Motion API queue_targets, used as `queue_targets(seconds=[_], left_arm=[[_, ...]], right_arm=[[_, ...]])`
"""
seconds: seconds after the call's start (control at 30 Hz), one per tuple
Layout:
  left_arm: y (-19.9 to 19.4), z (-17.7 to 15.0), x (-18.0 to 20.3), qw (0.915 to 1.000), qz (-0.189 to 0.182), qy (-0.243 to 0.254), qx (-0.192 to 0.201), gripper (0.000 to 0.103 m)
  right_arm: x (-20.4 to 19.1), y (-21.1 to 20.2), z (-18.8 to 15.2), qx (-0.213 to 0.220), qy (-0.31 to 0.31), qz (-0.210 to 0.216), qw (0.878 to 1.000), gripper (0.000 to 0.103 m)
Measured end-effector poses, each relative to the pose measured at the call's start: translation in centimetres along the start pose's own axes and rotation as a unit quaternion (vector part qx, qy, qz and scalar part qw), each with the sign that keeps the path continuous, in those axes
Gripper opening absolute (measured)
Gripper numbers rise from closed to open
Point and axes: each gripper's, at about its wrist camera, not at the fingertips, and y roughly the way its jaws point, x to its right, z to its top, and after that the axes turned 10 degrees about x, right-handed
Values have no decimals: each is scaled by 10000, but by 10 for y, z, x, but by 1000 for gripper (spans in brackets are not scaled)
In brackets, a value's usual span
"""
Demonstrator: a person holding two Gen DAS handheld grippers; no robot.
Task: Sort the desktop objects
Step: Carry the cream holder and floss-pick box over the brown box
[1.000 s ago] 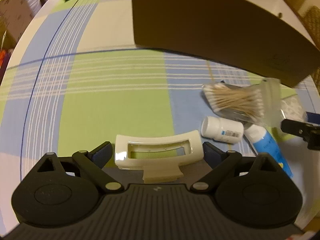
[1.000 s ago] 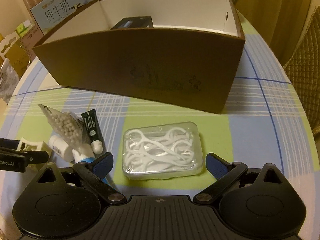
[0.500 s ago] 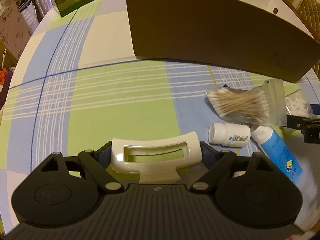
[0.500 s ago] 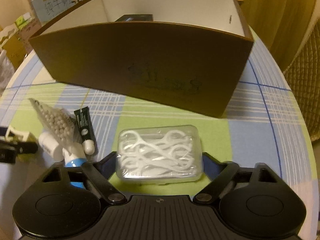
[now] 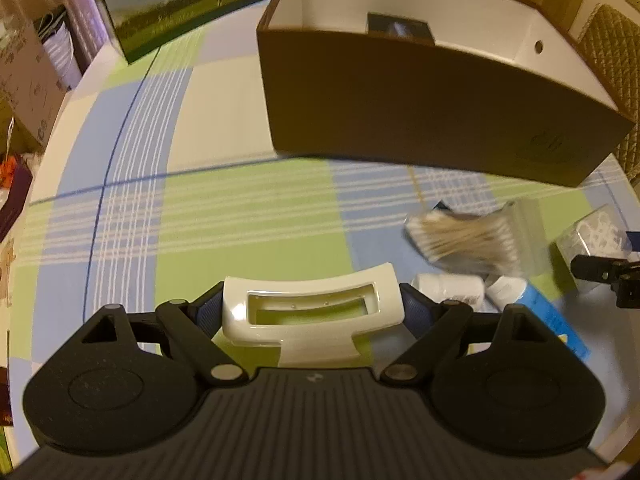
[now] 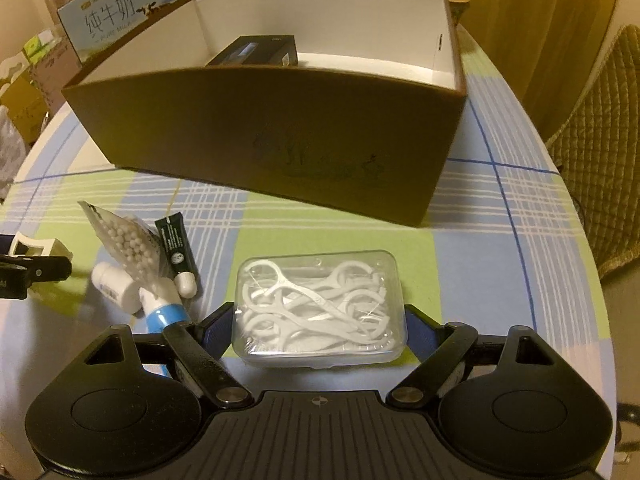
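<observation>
My left gripper (image 5: 312, 306) is shut on a cream plastic clip (image 5: 308, 288) and holds it above the checked tablecloth. My right gripper (image 6: 320, 322) is shut on a clear box of white floss picks (image 6: 320, 306), raised off the table. Ahead of both stands a brown cardboard box (image 5: 432, 108) (image 6: 280, 136) with a white inside and a black item (image 6: 256, 53) in it. On the cloth between the grippers lie a bag of cotton swabs (image 5: 468, 240), a small white bottle (image 6: 116, 286), a blue-and-white tube (image 6: 164, 312) and a dark green tube (image 6: 178, 256).
A milk carton box (image 5: 180, 0) stands at the back left beyond the brown box. The round table's edge (image 6: 572, 208) curves at the right, with a woven chair (image 6: 600, 152) beyond it. Cardboard boxes and clutter (image 5: 24, 80) sit off the table at the left.
Both grippers closed on their objects and lifted them: the left on the cream clip, the right on the floss pick box. Both views now see over the brown box's rim.
</observation>
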Motion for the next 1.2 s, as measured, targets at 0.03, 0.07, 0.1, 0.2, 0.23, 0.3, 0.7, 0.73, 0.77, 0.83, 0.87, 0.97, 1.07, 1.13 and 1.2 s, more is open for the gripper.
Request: queue_targets(seconds=[0.03,0.07,0.1,0.2,0.23,0.3,0.7,0.73,0.77,0.83,0.87,0.97,1.07,1.13,1.2], left_arm=[[-2,2,0,10000,-15,24,36,85],[-5,5,1,10000,-25,45,76,85],[-8,7,2,9999,-42,70,126,85],[-17,15,3,9996,-111,122,245,85],[-20,19,4,9994,-138,146,295,85],[-26,26,6,9988,-199,207,405,85],[-46,84,15,9923,-464,499,1031,85],[-47,89,16,9915,-467,536,1091,85],[-46,96,17,9906,-484,570,1147,85],[-43,107,17,9897,-511,588,1197,85],[-41,113,18,9894,-522,593,1221,85],[-31,133,21,9886,-553,676,1229,85],[-20,151,26,9881,-602,754,1195,85],[-8,162,30,9893,-595,781,1077,85],[3,169,33,9896,-631,855,964,85]], right_arm=[[0,-3,1,2,20,8,10000,83],[0,-6,2,12,33,14,10000,83],[0,-8,4,21,48,20,10000,83],[1,-17,9,60,127,89,9999,83],[1,-21,12,87,170,144,9997,83],[0,-28,17,142,226,247,9993,83],[4,-57,70,673,379,609,9952,83],[5,-58,74,701,390,625,9948,83],[6,-58,80,735,395,647,9944,83],[9,-57,89,794,406,665,9938,83],[10,-57,93,822,401,664,9936,83],[13,-54,108,921,366,664,9929,83],[16,-47,122,962,391,638,9925,83],[19,-39,131,960,429,632,9924,83],[21,-32,139,947,428,600,9928,83]])
